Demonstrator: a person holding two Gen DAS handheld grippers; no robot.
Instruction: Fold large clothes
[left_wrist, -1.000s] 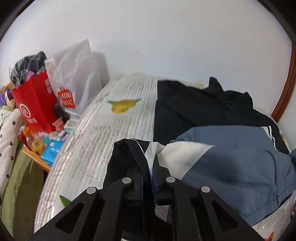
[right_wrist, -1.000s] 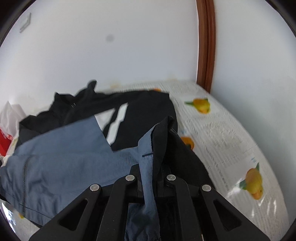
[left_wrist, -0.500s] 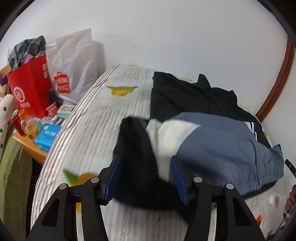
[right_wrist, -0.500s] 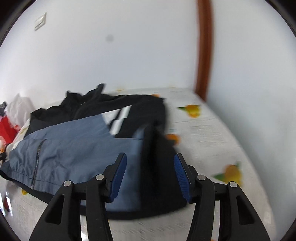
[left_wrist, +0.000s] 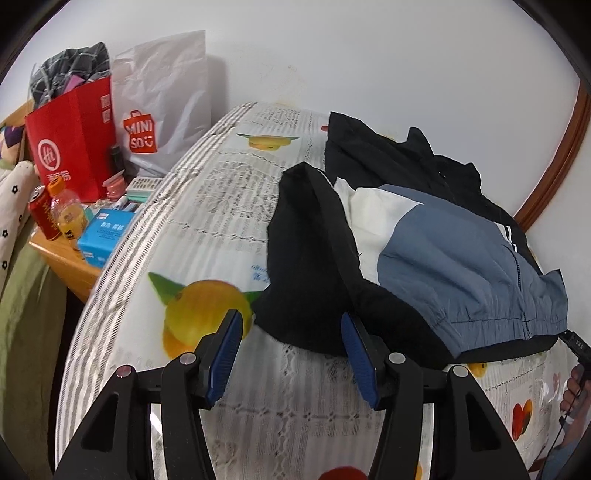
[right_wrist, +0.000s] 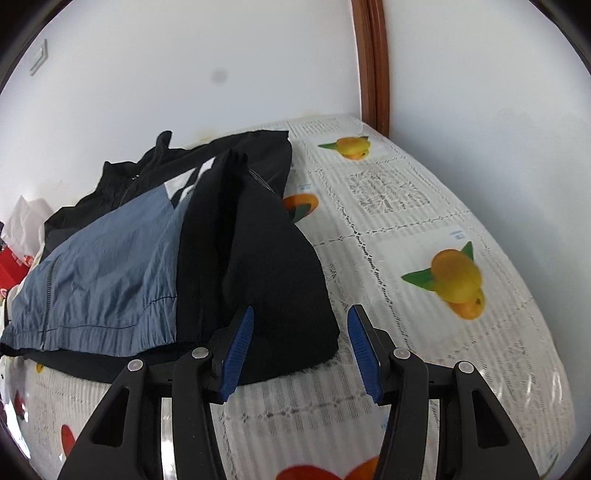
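Plain white walls (left_wrist: 369, 55) meet in a corner marked by a brown wooden trim (right_wrist: 371, 62). A bed (right_wrist: 424, 229) fills that corner, its white cover printed with oranges and text blocks. Beside the bed stands a low wooden table (left_wrist: 62, 258), crowded with a red paper bag (left_wrist: 70, 140), a white shopping bag (left_wrist: 166, 92), a bottle (left_wrist: 68, 214), a can (left_wrist: 42, 212) and a blue box (left_wrist: 105, 230). Green cloth (left_wrist: 22, 332) hangs at the left edge. Light is even and soft.
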